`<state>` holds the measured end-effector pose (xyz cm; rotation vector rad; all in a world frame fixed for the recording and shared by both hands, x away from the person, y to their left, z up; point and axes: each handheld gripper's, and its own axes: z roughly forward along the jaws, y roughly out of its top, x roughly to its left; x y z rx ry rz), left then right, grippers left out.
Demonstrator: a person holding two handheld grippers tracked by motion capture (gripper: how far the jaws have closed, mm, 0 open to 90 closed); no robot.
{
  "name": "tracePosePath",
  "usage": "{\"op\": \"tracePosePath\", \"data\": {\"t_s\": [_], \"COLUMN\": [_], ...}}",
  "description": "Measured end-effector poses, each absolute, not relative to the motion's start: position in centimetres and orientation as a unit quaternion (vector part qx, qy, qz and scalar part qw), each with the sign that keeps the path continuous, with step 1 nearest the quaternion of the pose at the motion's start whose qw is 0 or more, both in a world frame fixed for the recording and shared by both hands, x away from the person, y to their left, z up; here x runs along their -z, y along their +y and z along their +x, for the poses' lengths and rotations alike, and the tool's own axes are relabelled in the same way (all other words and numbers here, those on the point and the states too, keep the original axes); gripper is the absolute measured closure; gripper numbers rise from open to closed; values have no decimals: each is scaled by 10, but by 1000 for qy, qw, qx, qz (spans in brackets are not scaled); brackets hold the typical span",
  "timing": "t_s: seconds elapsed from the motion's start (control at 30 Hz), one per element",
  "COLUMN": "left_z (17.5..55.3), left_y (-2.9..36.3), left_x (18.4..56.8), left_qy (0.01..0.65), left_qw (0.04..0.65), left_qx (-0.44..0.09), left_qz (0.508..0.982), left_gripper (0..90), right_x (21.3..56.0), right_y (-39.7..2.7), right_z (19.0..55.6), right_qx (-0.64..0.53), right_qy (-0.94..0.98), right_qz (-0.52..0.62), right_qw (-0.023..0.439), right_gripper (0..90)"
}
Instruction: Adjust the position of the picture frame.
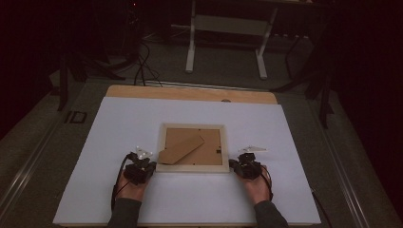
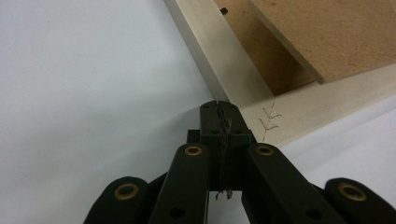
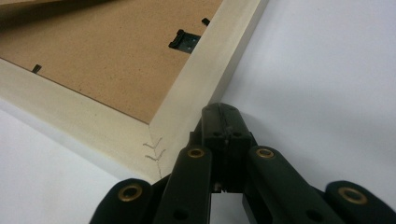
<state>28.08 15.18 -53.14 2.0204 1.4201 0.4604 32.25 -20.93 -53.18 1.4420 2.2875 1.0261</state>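
Frame (image 1: 193,168) lies face down in the middle of the white worktop (image 1: 119,123), its brown backing (image 1: 209,145) up and the cardboard stand (image 1: 181,149) slanting across the left half. You have one pair of tongs at each near corner: the left tongs (image 1: 151,166) just beside the near-left corner, the right tongs (image 1: 233,165) just beside the near-right one. Both pairs are pressed together and pinch nothing.

In the left gripper view the closed tips (image 2: 219,106) sit against the outer edge of the pale moulding (image 2: 224,56), close to the stapled mitre joint (image 2: 269,120). In the right gripper view the tips (image 3: 220,112) rest beside the outer edge of the side rail (image 3: 219,56), again near a stapled corner (image 3: 154,151); whether they actually touch it you cannot quite tell.

Placed this way, closed tips serve as blunt pushers, not pinchers. With one at each corner you bracket the frame evenly, so it should stay square instead of turning if you nudge or steady it. The small black clip (image 3: 184,41) on the backing lies well within reach of your right hand.
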Motion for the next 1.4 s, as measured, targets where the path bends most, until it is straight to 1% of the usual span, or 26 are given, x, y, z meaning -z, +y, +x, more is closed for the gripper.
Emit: {"op": "tracePosePath", "data": {"t_s": [0.1,0.23,0.6,0.63,0.7,1.0,1.4], "left_z": [281,282,282,281,281,282,283], "left_y": [153,155,158,158,159,165,179], "left_x": [531,532,529,529,529,526,519], "left_qy": [539,542,542,543,544,549,553], "left_qw": [311,314,313,314,315,316,326], "left_qx": [-173,-172,-175,-176,-177,-183,-181], "left_qz": [764,761,760,759,758,752,745], "left_gripper": [868,829,727,727,694,617,554], "right_x": [532,531,529,528,526,520,518], "right_y": [-210,-212,-213,-214,-218,-228,-230], "right_z": [322,321,320,320,320,320,319], "right_qx": [-353,-351,-339,-339,-342,-351,-354], "right_qy": [788,793,802,801,799,792,795], "right_qz": [488,481,469,469,471,474,467], "right_qw": [127,131,149,150,153,158,157], "right_gripper": [896,839,782,776,762,706,673]}}
